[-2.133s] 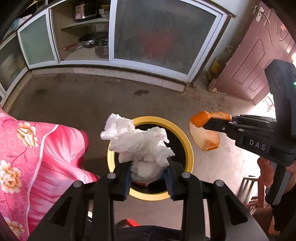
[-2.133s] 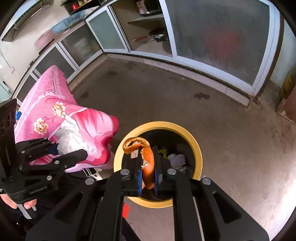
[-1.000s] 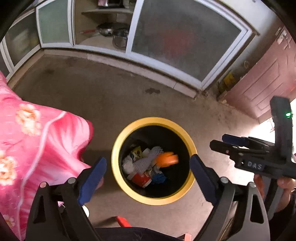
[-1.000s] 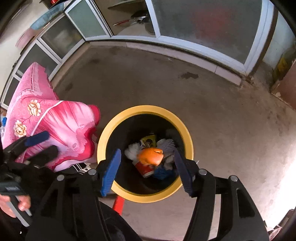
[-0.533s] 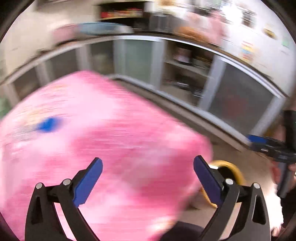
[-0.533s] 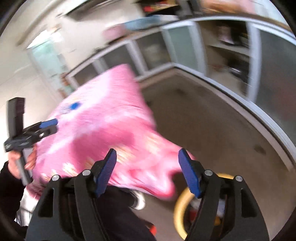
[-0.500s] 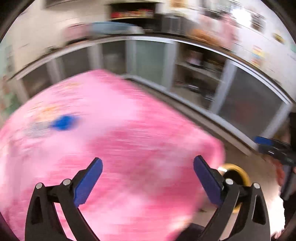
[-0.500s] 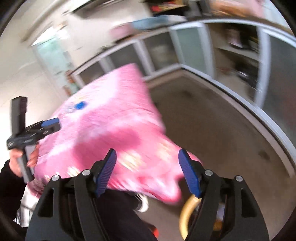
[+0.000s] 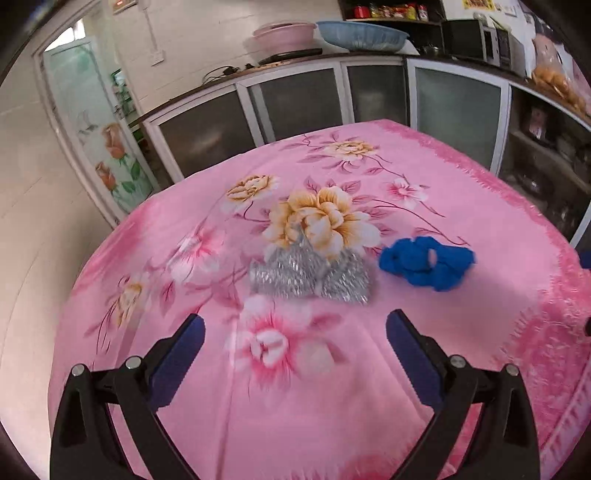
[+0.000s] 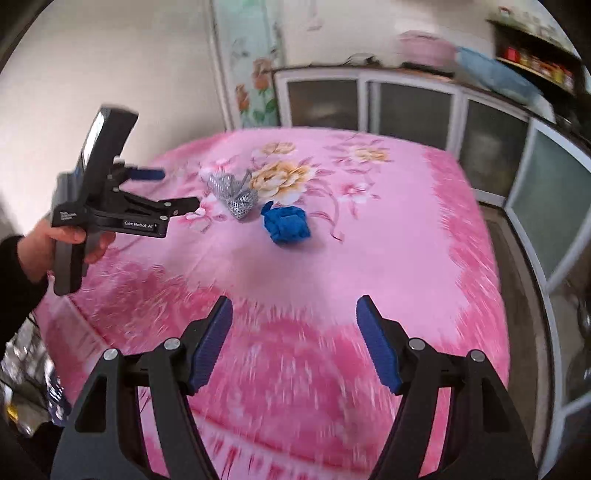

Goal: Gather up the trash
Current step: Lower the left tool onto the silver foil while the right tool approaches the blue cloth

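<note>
Left wrist view: left gripper [image 9: 293,328] and right gripper [image 10: 293,341] both spread wide, empty; crumpled silver mesh scrap [image 9: 308,271] at 12 o'clock, crumpled blue wad [image 9: 428,263] at 1 o'clock, near each other on pink floral tablecloth [image 9: 184,258]; two items seemingly left to collect.

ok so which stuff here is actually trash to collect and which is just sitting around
Part of the job:
silver mesh wad
blue crumpled wad
left gripper, open
right gripper, open

Just there:
pink floral tablecloth
pink basin and blue basin on the counter
cabinets
</note>
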`<state>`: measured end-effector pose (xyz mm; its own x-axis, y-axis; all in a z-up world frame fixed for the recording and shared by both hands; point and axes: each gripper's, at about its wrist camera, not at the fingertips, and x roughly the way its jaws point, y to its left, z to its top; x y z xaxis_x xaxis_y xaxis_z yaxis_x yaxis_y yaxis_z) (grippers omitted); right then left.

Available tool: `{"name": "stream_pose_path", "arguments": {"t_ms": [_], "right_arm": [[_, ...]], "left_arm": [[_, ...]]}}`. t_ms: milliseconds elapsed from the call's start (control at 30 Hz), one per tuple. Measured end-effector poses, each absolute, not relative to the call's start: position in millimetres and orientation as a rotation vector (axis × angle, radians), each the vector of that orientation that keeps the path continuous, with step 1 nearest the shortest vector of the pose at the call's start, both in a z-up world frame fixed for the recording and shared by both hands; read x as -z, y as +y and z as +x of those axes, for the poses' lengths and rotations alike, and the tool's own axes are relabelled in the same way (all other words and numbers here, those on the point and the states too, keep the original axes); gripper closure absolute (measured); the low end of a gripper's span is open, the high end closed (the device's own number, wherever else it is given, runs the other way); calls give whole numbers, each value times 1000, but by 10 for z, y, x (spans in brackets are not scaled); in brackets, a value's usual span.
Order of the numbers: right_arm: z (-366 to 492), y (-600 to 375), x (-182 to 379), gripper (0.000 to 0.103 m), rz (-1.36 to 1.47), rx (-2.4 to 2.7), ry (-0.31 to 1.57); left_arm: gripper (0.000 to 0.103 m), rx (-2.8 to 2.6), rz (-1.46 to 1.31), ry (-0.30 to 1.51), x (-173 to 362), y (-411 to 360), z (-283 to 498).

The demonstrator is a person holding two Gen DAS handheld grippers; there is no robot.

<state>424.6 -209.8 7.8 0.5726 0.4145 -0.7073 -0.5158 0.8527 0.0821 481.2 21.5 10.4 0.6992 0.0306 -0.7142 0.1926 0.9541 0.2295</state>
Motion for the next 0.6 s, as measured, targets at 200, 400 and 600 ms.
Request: {"name": "stream_pose_path", "arguments": {"t_ms": [200, 400, 600], "right_arm": [[4803, -1778, 139, 37, -184, -545, 855], [5097, -1522, 227, 37, -195, -571, 887], [5298, -1293, 309, 38, -222, -572, 906]], "left_arm": [[8, 72, 327, 809, -13, 203, 5254], [8, 18, 278, 821, 12, 331, 5556], [8, -4, 242, 914, 246, 328, 5855]]}}
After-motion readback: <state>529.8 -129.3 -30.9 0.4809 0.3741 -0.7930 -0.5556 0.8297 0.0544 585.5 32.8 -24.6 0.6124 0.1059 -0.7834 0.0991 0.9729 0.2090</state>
